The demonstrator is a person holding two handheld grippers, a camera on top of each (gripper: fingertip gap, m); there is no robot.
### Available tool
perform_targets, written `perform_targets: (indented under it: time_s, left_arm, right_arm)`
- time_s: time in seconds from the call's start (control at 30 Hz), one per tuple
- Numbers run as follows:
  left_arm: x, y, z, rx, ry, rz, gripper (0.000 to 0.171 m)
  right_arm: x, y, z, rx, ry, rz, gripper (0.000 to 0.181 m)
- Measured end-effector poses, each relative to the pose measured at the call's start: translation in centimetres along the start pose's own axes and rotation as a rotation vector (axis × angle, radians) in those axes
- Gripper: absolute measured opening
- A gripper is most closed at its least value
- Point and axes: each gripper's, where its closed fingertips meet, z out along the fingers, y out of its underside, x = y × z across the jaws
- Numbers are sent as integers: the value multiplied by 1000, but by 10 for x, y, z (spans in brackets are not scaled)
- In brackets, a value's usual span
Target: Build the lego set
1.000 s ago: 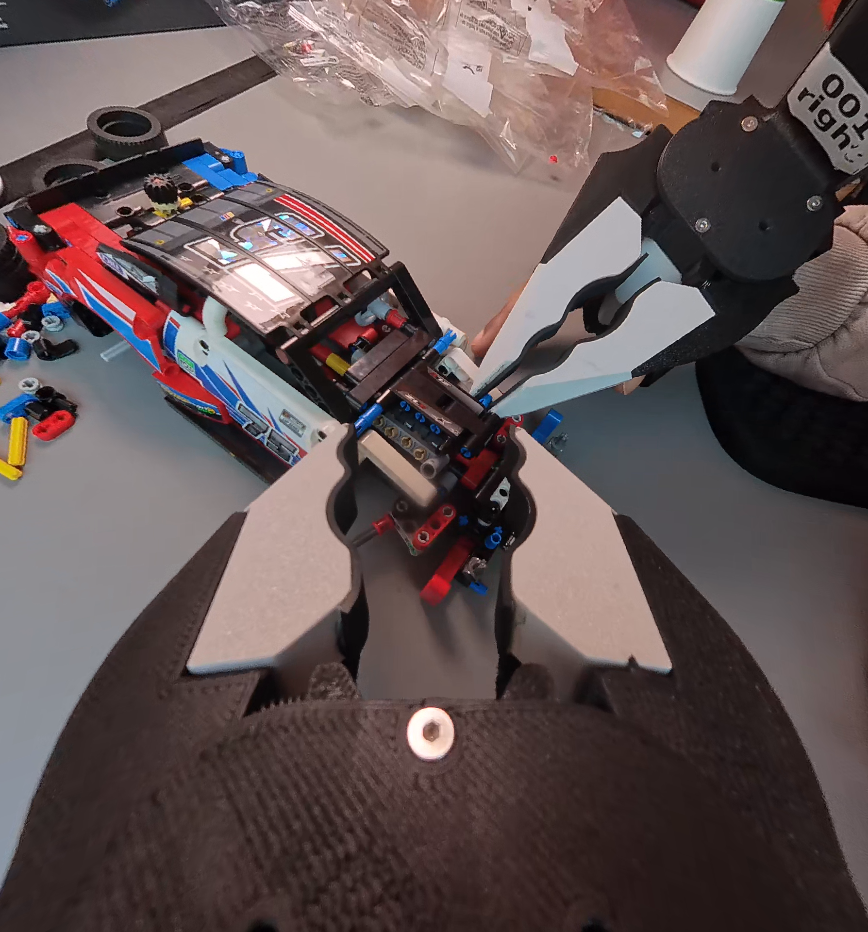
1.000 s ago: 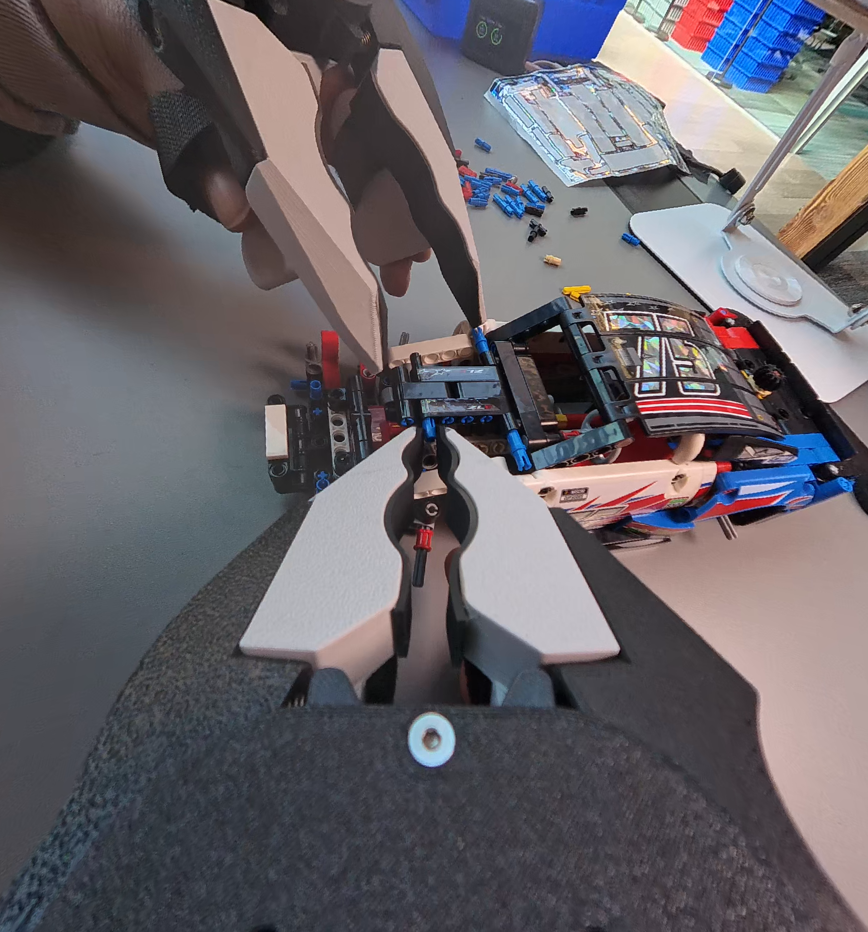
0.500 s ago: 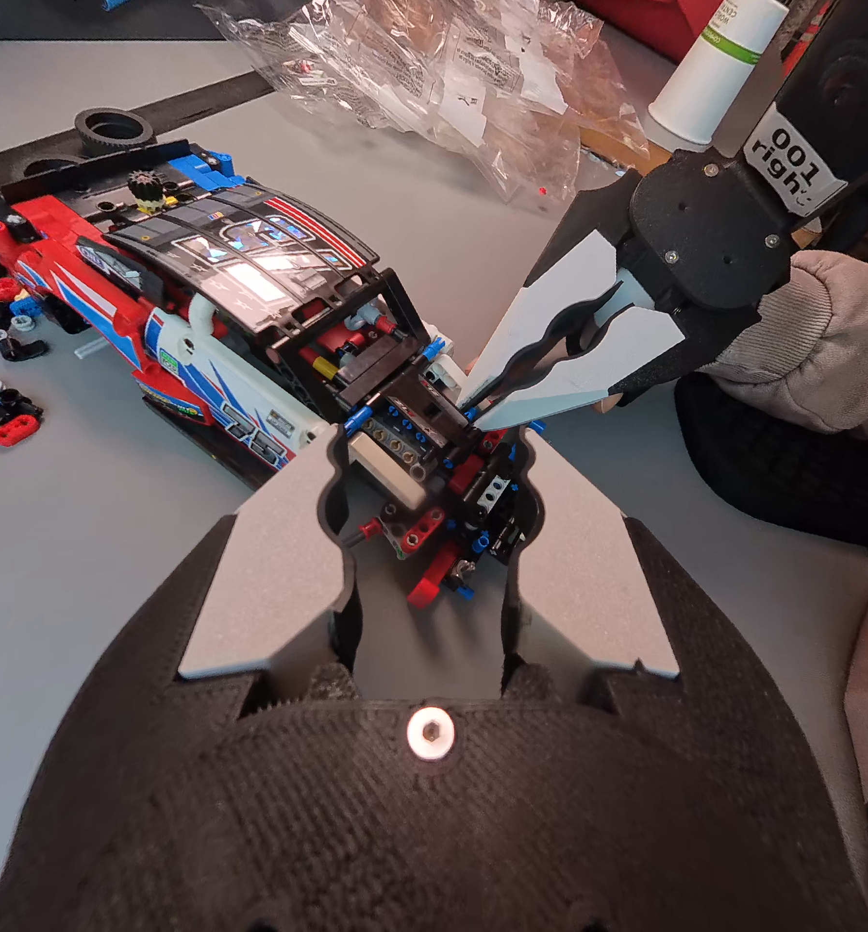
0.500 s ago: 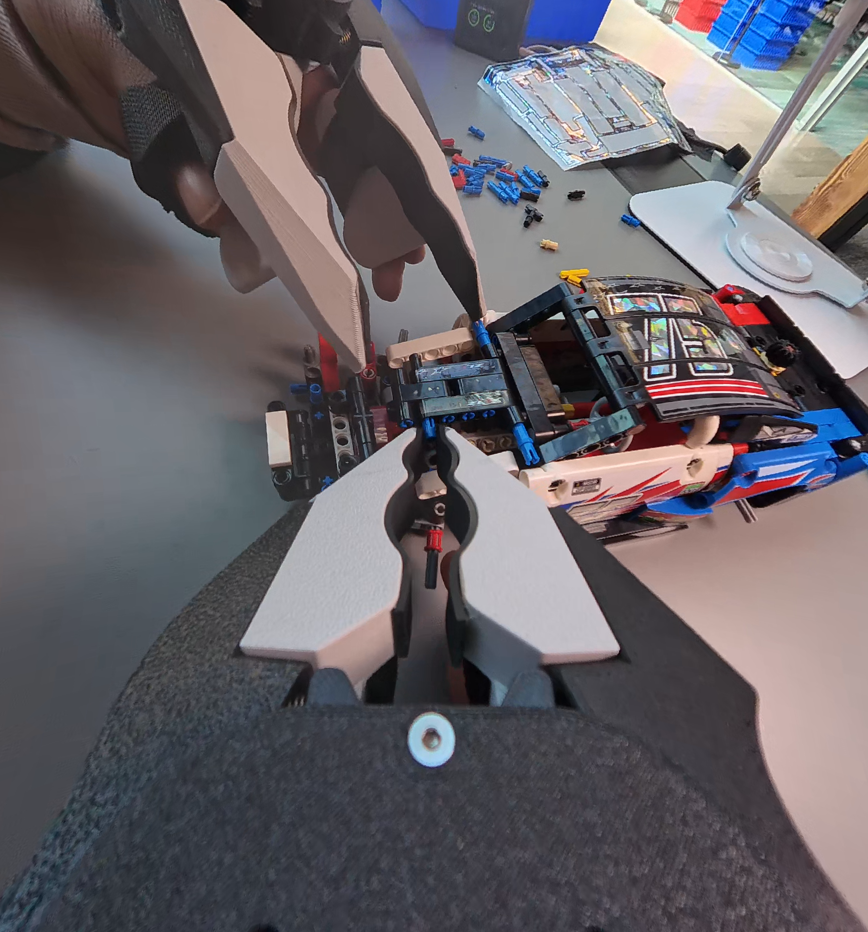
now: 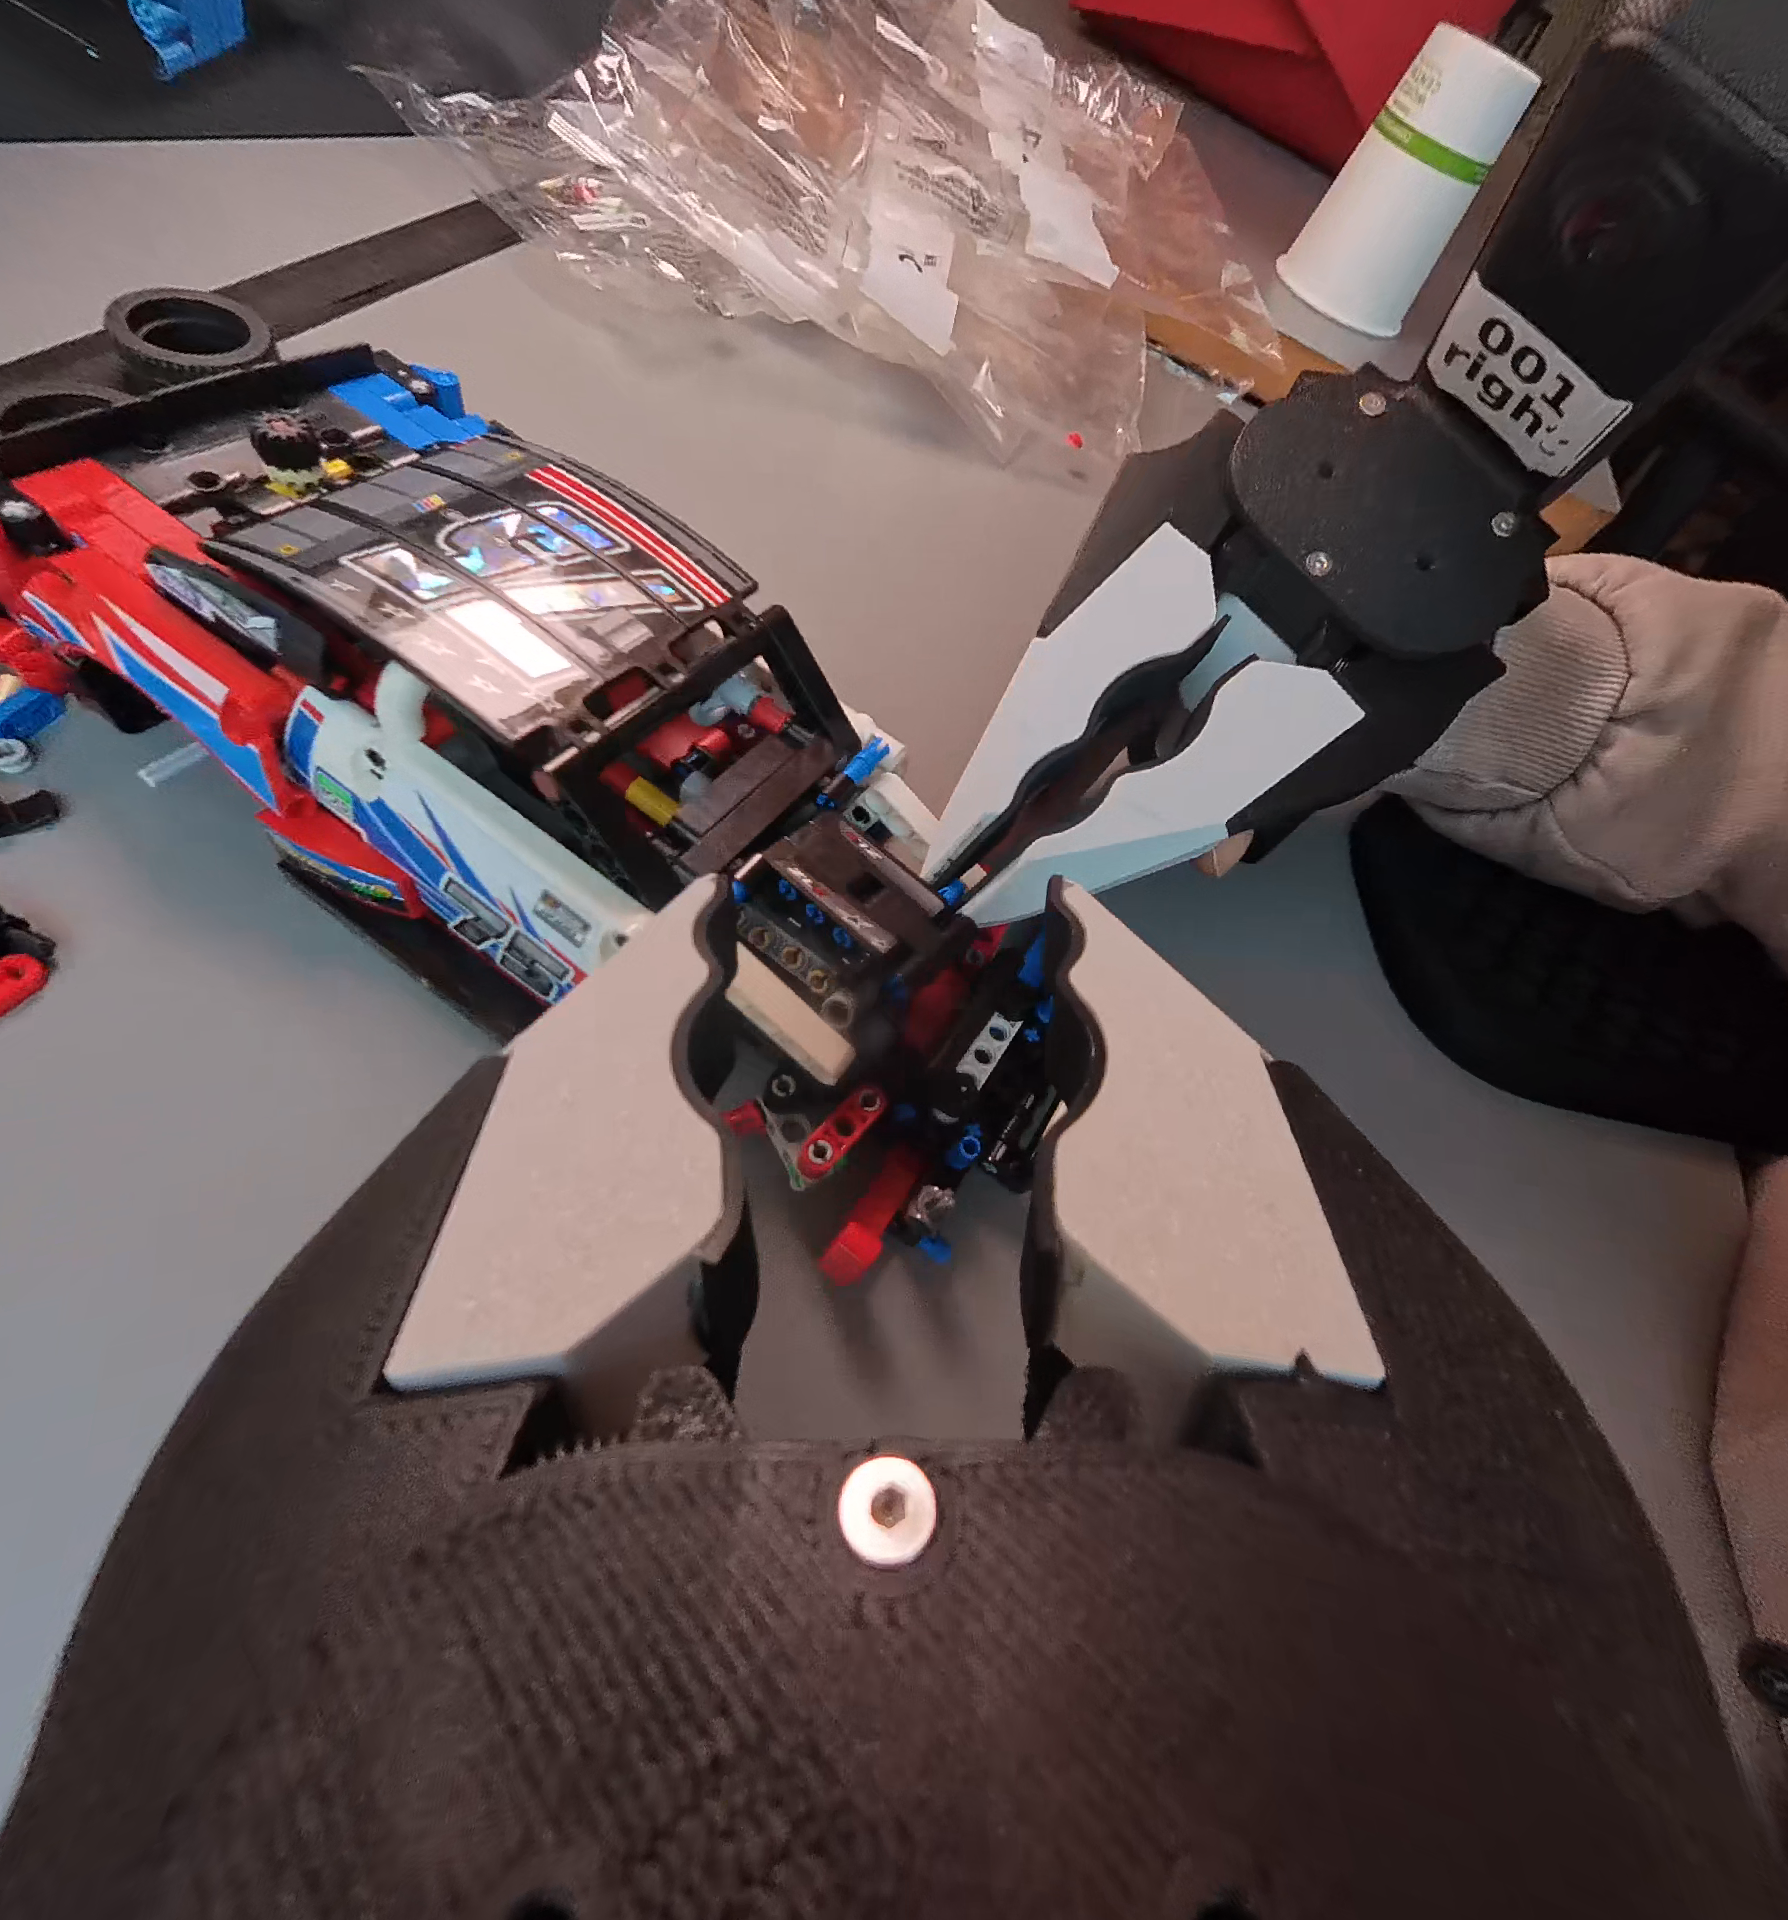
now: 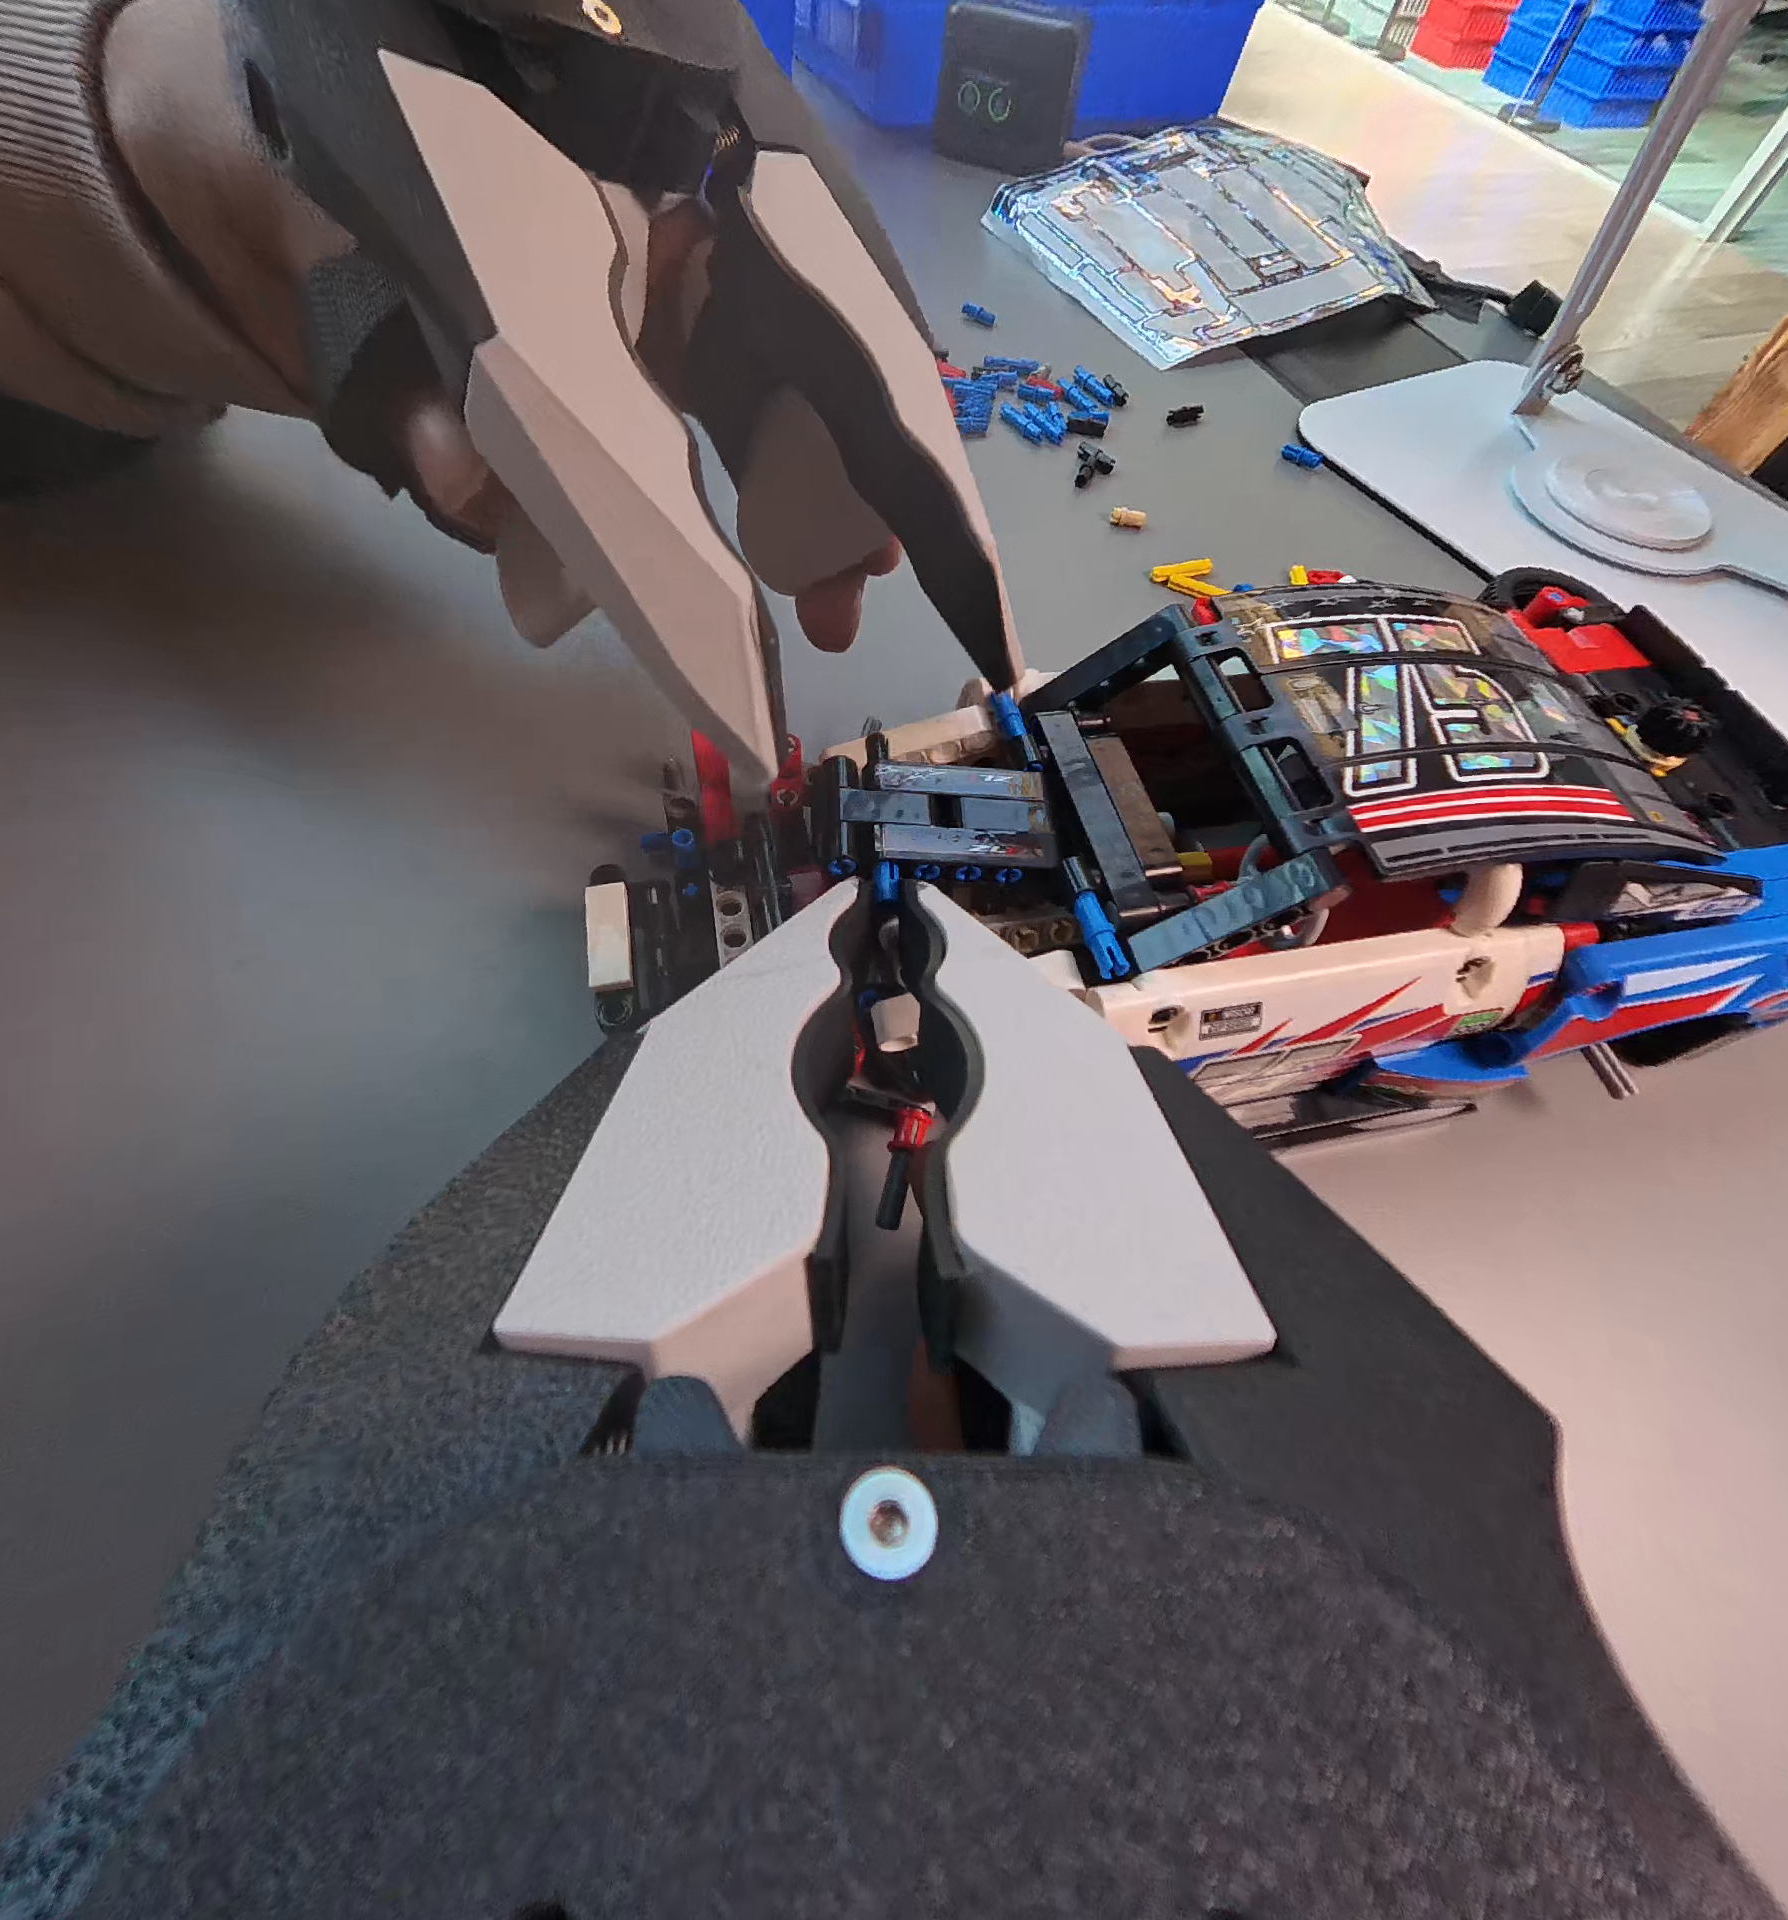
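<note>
On the grey table (image 5: 869, 468), the red, white and blue brick-built race car with the black patterned roof (image 5: 433, 665) lies with its long axis slanting across the left wrist view, its unfinished black-and-red open frame end (image 5: 890, 1039) pointing toward me. My left claw (image 5: 885, 914) stands wide open astride that end, gripping nothing, while my right claw (image 6: 885, 894) is nearly closed at the black beam's edge; whether it pinches a blue pin (image 6: 885, 883) there I cannot tell. I judge a pin-fitting step in hand; next calls for steadying the frame and pressing straight along the pin's axis.
</note>
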Motion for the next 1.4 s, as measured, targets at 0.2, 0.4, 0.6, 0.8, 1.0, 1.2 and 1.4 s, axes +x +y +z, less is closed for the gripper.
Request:
perform_targets:
  time_s: [0.2,0.4,0.6,0.8,1.0,1.2,1.4]
  left_arm:
    - [-6,18,-14,-14,-7,-2,57]
    - [-10,31,-27,-20,-103,87,56]
    - [-9,37,-38,2,-228,193,57]
    - [-6,35,-58,46,-318,228,57]
    - [-3,40,-76,68,-350,198,58]
    - [-2,41,-85,85,-367,206,57]
    - [-7,41,-88,113,-379,212,59]
  right_arm:
    - [3,-3,-3,20,40,-56,2]
    - [5,-3,-4,8,97,-224,2]
    - [7,1,-3,-2,114,-239,3]
    - [10,1,-4,-5,149,-226,7]
    - [12,0,-9,-14,188,-215,8]
    - [10,0,-3,-55,231,-220,7]
    - [1,-17,-13,-43,269,-228,10]
